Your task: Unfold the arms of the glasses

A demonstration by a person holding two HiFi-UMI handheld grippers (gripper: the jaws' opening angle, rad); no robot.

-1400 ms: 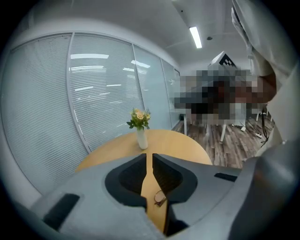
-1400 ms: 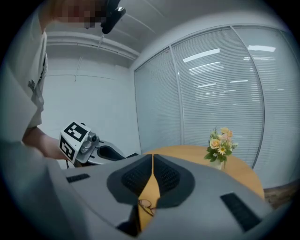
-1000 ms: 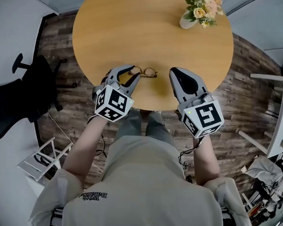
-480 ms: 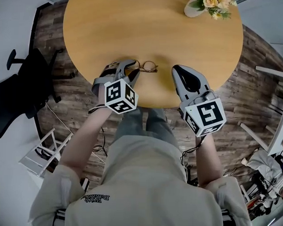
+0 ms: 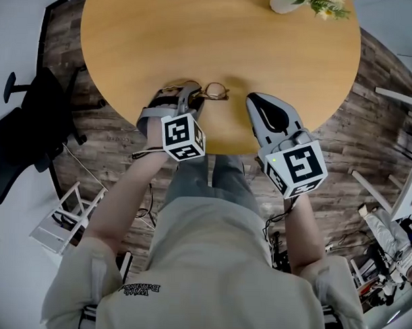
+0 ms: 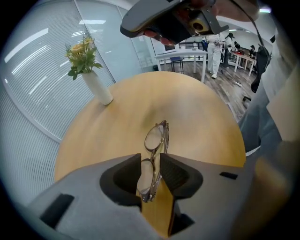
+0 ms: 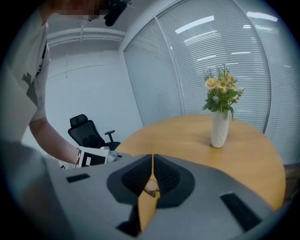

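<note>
The folded glasses point(image 5: 214, 92) lie on the round wooden table point(image 5: 217, 39) near its front edge. My left gripper point(image 5: 192, 94) comes down on their left end. In the left gripper view its jaws stand wide, with the near lens of the glasses point(image 6: 154, 140) in the gap of the left gripper point(image 6: 150, 159) and the pads not pressing on it. My right gripper point(image 5: 253, 99) hovers to the right of the glasses, apart from them. In its own view the right gripper point(image 7: 153, 157) is shut on nothing, and the glasses point(image 7: 151, 190) show beyond its tips.
A white vase of flowers point(image 5: 286, 3) stands at the table's far right edge; it is also in the left gripper view point(image 6: 98, 89) and the right gripper view point(image 7: 219, 129). A black office chair point(image 5: 25, 120) stands on the wood floor to the left.
Both grippers have sunk toward the table. The left one rolled, opened wider and now straddles the left end of the glasses. The right one stays shut.
</note>
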